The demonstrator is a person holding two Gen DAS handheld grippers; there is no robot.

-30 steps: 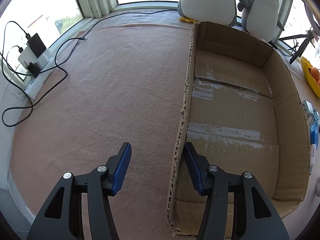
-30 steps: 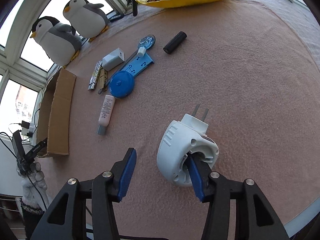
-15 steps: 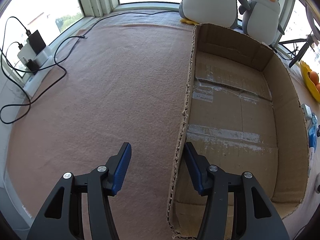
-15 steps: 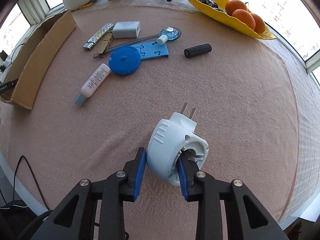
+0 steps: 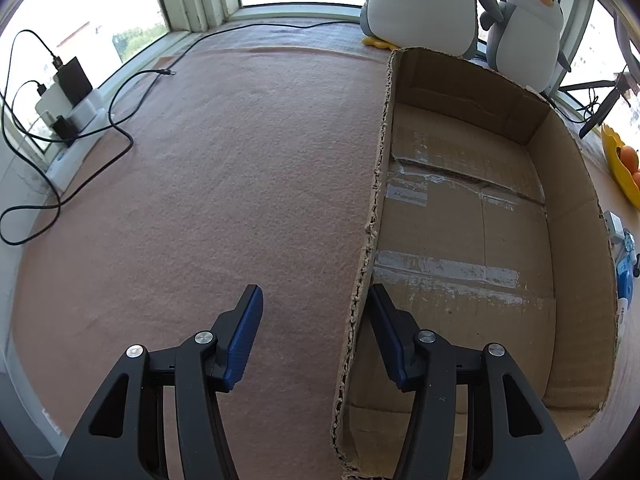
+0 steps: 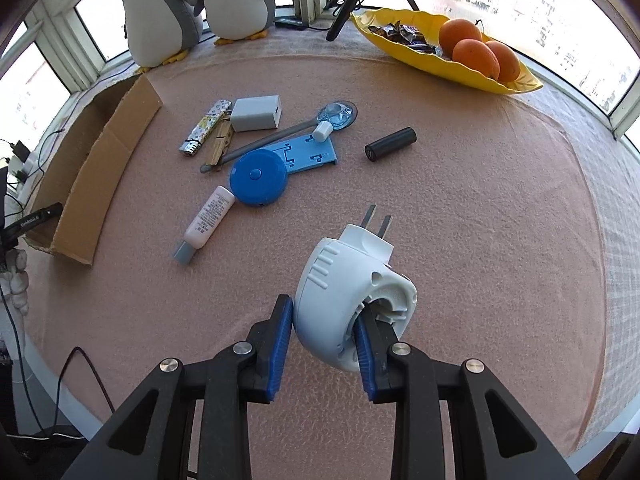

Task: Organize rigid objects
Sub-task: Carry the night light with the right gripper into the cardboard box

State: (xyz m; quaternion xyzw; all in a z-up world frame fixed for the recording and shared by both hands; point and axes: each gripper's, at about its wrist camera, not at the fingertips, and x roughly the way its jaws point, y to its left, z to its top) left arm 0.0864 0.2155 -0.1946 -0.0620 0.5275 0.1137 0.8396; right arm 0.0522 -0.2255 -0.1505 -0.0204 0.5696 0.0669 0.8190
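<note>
**Progress.** Early stage, by my reckoning: nothing sorted yet, one item in hand, the rest waiting.

**Item in hand.** White plug-in unit (image 6: 352, 292), two prongs pointing away. It is clamped between the pads of the right gripper (image 6: 324, 320), one pad outside the shell and one in its hollow. It seems lifted just clear of the pink cloth (image 6: 500, 240), though the view does not settle that.

**Container 1.** Cardboard box (image 5: 576, 240), low-walled, taped floor, holding nothing. The left gripper (image 5: 316, 308) straddles its near wall with jaws apart, not pinching it.

**Container 2.** Yellow dish (image 6: 520, 87), holding oranges (image 6: 476, 54) and wrapped sweets; probably not part of the sort.

**Left on the cloth, between box and dish.**
- Blue round case (image 6: 258, 177)
- Pale tube (image 6: 208, 220)
- Black cylinder (image 6: 390, 144)
- White charger block (image 6: 256, 113)
- Patterned lighter (image 6: 206, 127)
- Blue plastic plate (image 6: 308, 154)
- Grey-handled tool (image 6: 260, 142)
</note>
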